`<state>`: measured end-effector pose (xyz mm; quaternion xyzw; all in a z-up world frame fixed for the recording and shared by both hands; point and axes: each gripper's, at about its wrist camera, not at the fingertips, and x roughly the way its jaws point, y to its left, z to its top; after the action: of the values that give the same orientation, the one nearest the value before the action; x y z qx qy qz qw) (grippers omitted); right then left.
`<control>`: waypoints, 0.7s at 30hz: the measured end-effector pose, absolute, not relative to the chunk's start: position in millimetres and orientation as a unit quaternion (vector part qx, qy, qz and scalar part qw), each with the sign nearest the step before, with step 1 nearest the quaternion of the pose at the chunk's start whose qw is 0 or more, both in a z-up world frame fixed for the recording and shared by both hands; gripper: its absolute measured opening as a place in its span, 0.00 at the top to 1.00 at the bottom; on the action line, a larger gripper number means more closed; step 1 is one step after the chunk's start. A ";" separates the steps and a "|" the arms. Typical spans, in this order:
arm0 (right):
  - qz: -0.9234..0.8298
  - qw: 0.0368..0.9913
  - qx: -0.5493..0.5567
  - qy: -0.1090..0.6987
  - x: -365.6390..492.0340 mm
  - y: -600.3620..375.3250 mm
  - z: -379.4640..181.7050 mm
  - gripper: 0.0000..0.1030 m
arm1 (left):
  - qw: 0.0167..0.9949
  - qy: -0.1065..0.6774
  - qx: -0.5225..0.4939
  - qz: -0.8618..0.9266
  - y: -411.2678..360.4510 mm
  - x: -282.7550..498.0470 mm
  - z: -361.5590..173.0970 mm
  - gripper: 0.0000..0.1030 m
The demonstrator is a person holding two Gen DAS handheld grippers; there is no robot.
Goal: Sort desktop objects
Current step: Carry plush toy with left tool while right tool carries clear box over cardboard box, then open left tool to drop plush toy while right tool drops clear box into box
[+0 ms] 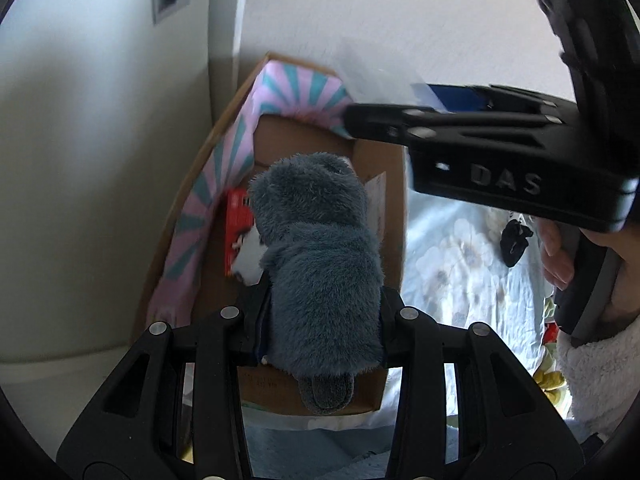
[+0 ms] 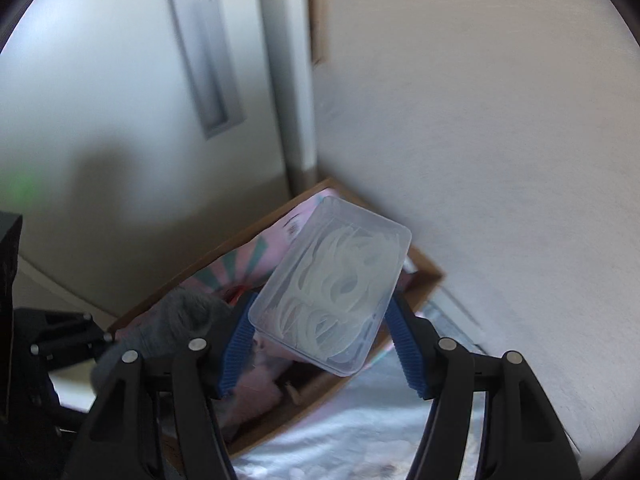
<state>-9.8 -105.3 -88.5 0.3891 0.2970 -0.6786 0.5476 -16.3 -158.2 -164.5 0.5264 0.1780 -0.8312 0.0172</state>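
My left gripper (image 1: 320, 320) is shut on a grey plush toy (image 1: 316, 248) and holds it above an open cardboard box (image 1: 188, 184) lined with pink and teal cloth (image 1: 240, 148). A red packet (image 1: 238, 232) lies inside the box. My right gripper (image 2: 320, 340) is shut on a clear plastic case (image 2: 332, 292) of white floss picks, held above the same box (image 2: 424, 268). The right gripper (image 1: 480, 148) also shows at the upper right of the left wrist view. The plush toy (image 2: 176, 320) shows at the left of the right wrist view.
The box stands on a pale blue floral bedsheet (image 1: 460, 272) against a white wall (image 1: 400, 20). A small black object (image 1: 514, 242) lies on the sheet to the right. A white cabinet side (image 1: 80, 160) stands left of the box.
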 end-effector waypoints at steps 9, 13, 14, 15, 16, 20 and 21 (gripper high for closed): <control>-0.647 0.558 0.409 0.321 0.7 -128.0 -108.5 0.41 | 0.030 0.191 0.535 -0.822 -163.4 -14.4 -174.2 0.66; -0.636 0.560 0.428 0.314 -3.1 -122.6 -113.8 0.41 | 0.034 0.192 0.544 -0.816 -162.4 -10.9 -177.2 0.55; -0.635 0.559 0.432 0.313 -3.4 -120.9 -115.2 0.41 | 0.028 0.200 0.548 -0.812 -162.4 -10.9 -179.8 0.37; -0.632 0.559 0.438 0.311 -4.1 -121.4 -117.0 0.41 | 0.021 0.212 0.550 -0.808 -162.4 -10.8 -182.2 0.10; -0.627 0.560 0.445 0.308 -4.4 -122.0 -118.8 0.41 | 0.020 0.220 0.548 -0.807 -162.0 -10.3 -182.9 0.00; -0.625 0.553 0.461 0.302 -7.3 -125.8 -124.0 0.14 | 0.034 0.215 0.545 -0.810 -160.5 -12.6 -181.4 0.00; -0.636 0.549 0.449 0.303 -7.2 -124.2 -122.2 0.10 | 0.042 0.197 0.541 -0.817 -159.2 -12.9 -179.3 0.00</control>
<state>-7.2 -124.2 -122.2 0.4495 0.3032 -0.6362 0.5490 -12.9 -159.2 -179.3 0.5406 0.1965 -0.8169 0.0423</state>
